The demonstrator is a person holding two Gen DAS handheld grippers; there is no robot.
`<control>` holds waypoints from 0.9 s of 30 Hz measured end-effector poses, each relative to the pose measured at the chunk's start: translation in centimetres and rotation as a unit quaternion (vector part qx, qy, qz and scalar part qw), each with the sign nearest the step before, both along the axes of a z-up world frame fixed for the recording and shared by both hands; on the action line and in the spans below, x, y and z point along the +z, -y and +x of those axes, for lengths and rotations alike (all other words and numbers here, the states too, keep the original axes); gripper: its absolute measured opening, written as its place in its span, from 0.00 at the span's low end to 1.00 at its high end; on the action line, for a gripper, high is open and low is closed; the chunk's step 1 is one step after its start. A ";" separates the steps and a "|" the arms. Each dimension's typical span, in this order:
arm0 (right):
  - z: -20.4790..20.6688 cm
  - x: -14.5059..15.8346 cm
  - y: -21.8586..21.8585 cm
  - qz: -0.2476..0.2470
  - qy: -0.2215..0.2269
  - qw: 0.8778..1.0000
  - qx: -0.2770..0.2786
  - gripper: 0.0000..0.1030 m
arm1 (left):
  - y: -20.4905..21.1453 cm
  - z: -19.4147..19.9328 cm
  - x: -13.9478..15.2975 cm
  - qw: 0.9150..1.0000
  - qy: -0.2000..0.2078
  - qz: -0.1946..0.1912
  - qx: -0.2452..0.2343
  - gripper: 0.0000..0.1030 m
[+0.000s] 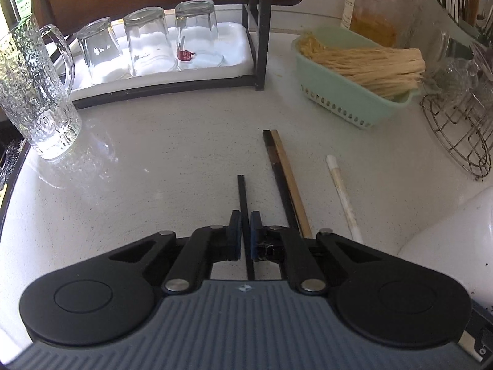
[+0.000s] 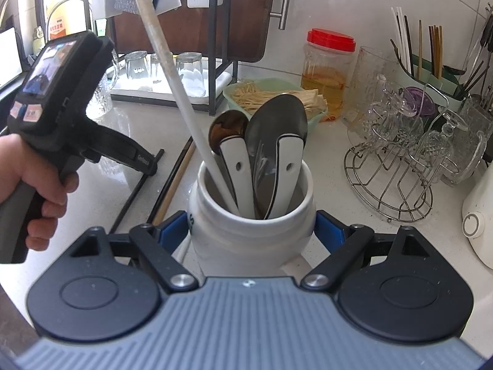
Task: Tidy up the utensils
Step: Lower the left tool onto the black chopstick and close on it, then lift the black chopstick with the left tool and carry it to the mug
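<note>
In the left wrist view, my left gripper (image 1: 245, 217) is shut on a thin black chopstick (image 1: 242, 191) lying on the pale countertop (image 1: 154, 185). To its right lie a black and wooden chopstick pair (image 1: 282, 169) and a white chopstick (image 1: 340, 194). In the right wrist view, my right gripper (image 2: 251, 231) grips a white ceramic jar (image 2: 249, 231) with a blue pad on each side. The jar holds two white-handled spoons (image 2: 277, 129) and a white chopstick (image 2: 172, 71). A hand (image 2: 34, 185) holds the left gripper at the left, over the black chopstick (image 2: 132, 194).
A textured glass pitcher (image 1: 37, 92) stands at far left, beside a white tray of upturned glasses (image 1: 148, 46). A green basket of pale sticks (image 1: 354, 71), a red-lidded jar (image 2: 329, 71), a wire glass rack (image 2: 397, 172), a chopstick holder (image 2: 425, 61) and a white appliance (image 2: 477, 222) crowd the right.
</note>
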State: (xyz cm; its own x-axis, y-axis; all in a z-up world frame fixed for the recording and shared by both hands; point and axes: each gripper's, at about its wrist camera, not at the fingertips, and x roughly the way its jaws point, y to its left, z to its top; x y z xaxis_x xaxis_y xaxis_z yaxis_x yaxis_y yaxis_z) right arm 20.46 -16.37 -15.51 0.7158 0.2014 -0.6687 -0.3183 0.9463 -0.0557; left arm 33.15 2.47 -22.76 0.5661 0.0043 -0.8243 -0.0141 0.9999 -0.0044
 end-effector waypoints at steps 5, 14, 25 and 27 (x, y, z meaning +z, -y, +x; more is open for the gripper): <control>0.2 -0.1 -0.1 -0.007 -0.003 1.000 0.004 0.88 | -0.3 -0.3 0.3 1.000 -0.005 -0.011 0.007 0.05; 0.5 0.0 0.0 -0.010 -0.010 1.000 0.013 0.88 | 0.1 -2.3 4.3 0.999 0.020 -0.034 0.013 0.05; 0.4 -0.3 0.2 -0.004 -0.006 1.000 0.018 0.88 | -0.8 -6.0 9.7 0.996 0.049 -0.065 0.029 0.05; 0.4 -0.3 0.2 -0.003 -0.005 1.000 0.020 0.88 | -1.0 -6.7 10.3 0.996 0.051 -0.073 0.032 0.05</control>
State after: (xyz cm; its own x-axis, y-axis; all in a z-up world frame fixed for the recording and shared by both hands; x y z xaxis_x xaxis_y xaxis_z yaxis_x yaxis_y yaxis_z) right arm 20.87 -16.61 -15.83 0.6998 0.2257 -0.6778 -0.3574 0.9321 -0.0585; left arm 26.43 3.49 -12.44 0.6498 -0.0725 -0.7567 -0.0692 0.9857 -0.1539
